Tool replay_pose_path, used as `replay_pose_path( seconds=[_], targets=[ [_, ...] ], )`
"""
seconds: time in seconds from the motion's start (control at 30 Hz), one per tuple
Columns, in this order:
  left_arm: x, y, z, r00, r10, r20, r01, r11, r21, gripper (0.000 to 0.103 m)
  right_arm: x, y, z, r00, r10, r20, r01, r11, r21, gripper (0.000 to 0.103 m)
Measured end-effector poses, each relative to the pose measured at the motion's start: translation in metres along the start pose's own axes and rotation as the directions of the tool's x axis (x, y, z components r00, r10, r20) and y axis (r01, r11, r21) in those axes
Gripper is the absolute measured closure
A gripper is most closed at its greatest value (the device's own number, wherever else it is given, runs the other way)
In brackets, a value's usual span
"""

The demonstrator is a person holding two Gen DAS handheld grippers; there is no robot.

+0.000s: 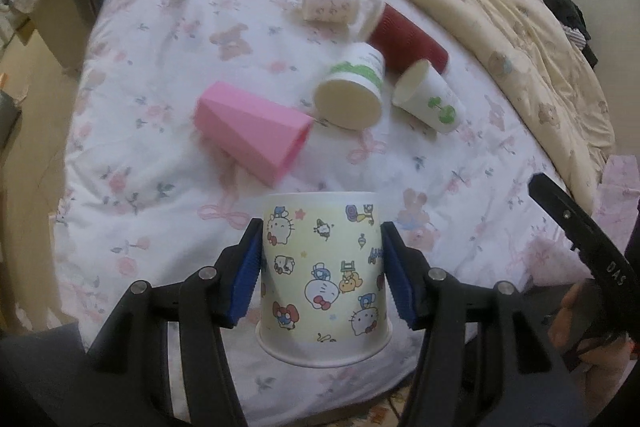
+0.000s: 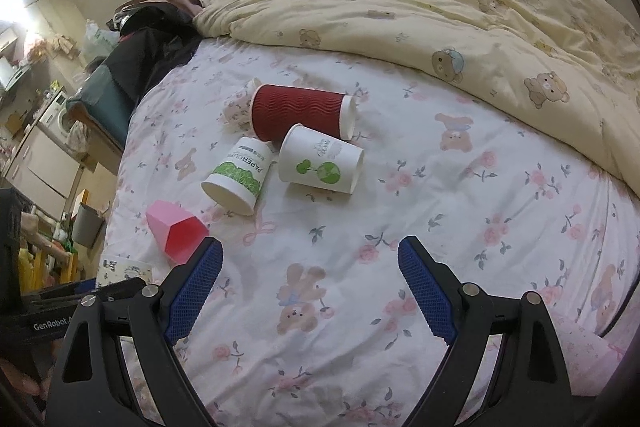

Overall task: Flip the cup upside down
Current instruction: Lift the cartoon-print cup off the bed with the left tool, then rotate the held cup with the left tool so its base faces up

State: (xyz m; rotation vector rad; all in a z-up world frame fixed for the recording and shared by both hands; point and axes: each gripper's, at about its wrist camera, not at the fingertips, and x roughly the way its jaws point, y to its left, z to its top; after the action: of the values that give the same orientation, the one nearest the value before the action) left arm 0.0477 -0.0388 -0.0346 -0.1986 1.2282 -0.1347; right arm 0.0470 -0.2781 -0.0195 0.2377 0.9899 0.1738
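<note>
A cartoon-printed paper cup (image 1: 322,279) stands upside down, rim down, on the bed between my left gripper's blue pads (image 1: 245,279). My left gripper (image 1: 320,231) has its pads against the cup's two sides. A sliver of the same cup (image 2: 124,269) shows at the lower left of the right wrist view, behind the other gripper's body. My right gripper (image 2: 310,255) is open and empty above the floral sheet.
A pink faceted cup (image 1: 252,131), a green-print cup (image 1: 352,91), a tree-logo cup (image 1: 428,97), a red ribbed cup (image 1: 404,43) and a floral cup (image 1: 330,3) lie on their sides on the sheet (image 1: 160,67). A cream quilt (image 2: 440,7) covers the far side.
</note>
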Motion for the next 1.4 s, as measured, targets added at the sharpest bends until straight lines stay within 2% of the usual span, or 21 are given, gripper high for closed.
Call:
replay_pose_path(
  seconds=[0.1,0.23,0.4,0.47,0.57,0.63,0.8,0.97,1.1,1.33,1.4],
  targets=[
    [0.002,0.010,-0.003,1.000,0.003,0.028,-0.003,1.000,-0.024,0.050,0.001,0.002,-0.003,1.000,0.020,-0.009,-0.020,1.000,0.000,0.011],
    [0.001,0.017,0.000,0.999,-0.035,0.035,0.037,0.997,-0.063,0.050,0.005,0.006,-0.004,0.999,0.037,-0.028,-0.037,0.999,0.001,0.011],
    [0.004,0.017,0.001,0.996,-0.080,0.034,0.083,0.993,-0.089,0.050,0.012,0.015,-0.008,0.992,0.100,-0.076,-0.102,0.995,-0.011,0.011],
    [0.004,0.017,0.000,0.995,-0.091,0.036,0.094,0.992,-0.090,0.050,0.018,0.021,-0.010,0.979,0.160,-0.128,-0.164,0.986,-0.021,0.011],
    [0.003,0.016,0.000,0.990,-0.133,0.040,0.136,0.986,-0.100,0.050,0.029,0.037,-0.018,0.943,0.246,-0.222,-0.261,0.965,-0.037,0.011],
    [0.003,0.012,0.000,0.989,-0.142,0.042,0.145,0.985,-0.093,0.050,0.032,0.047,-0.023,0.924,0.287,-0.252,-0.308,0.950,-0.047,0.011],
    [0.002,0.005,-0.003,0.989,-0.137,0.049,0.140,0.988,-0.070,0.050,0.035,0.058,-0.032,0.881,0.381,-0.280,-0.398,0.917,-0.004,0.011],
    [0.005,0.006,-0.004,0.989,-0.140,0.047,0.144,0.986,-0.082,0.050,0.046,0.056,-0.036,0.845,0.442,-0.300,-0.433,0.896,0.100,0.011],
    [0.007,0.006,-0.005,0.985,-0.164,0.045,0.168,0.982,-0.091,0.050,0.053,0.058,-0.041,0.839,0.439,-0.322,-0.427,0.898,0.110,0.011],
    [0.008,0.004,-0.006,0.985,-0.168,0.040,0.171,0.982,-0.084,0.050,0.055,0.058,-0.048,0.850,0.411,-0.330,-0.398,0.911,0.111,0.011],
    [0.008,0.003,-0.007,0.984,-0.173,0.039,0.176,0.981,-0.081,0.050,0.055,0.061,-0.051,0.862,0.375,-0.342,-0.374,0.925,0.072,0.011]
  ],
)
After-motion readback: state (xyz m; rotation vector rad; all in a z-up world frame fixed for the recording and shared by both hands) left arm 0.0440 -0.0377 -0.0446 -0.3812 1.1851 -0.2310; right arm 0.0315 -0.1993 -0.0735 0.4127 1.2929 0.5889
